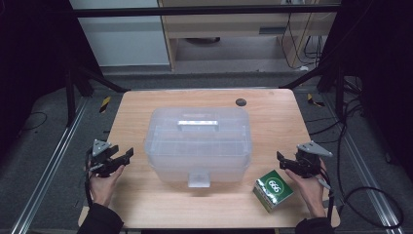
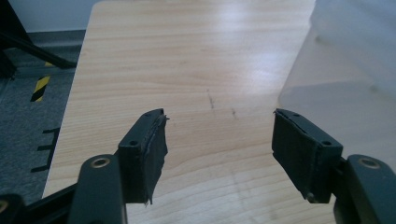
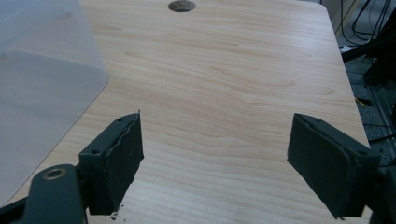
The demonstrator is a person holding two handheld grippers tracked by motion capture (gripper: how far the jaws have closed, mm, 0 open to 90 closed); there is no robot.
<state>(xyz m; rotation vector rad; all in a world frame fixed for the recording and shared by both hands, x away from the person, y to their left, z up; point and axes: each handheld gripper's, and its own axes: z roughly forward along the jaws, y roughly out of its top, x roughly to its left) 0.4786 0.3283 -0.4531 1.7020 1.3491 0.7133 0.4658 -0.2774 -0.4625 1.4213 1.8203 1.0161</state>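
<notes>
A person is sitting at the desk (image 1: 146,105) with a lidded translucent storage box (image 1: 198,144) parked dead centre, its front latch (image 1: 199,177) facing them at six o'clock, presumably so both hands can reach round it, while a small green carton (image 1: 273,189) is lying near the five o'clock corner, just beside the right hand. The left gripper (image 1: 127,155) is hovering at about eight o'clock of the box and the right gripper (image 1: 281,160) at about four o'clock, each apart from the box, as if waiting to begin. Both sets of jaws are standing wide apart, holding and touching nothing, with bare wood showing between them.
</notes>
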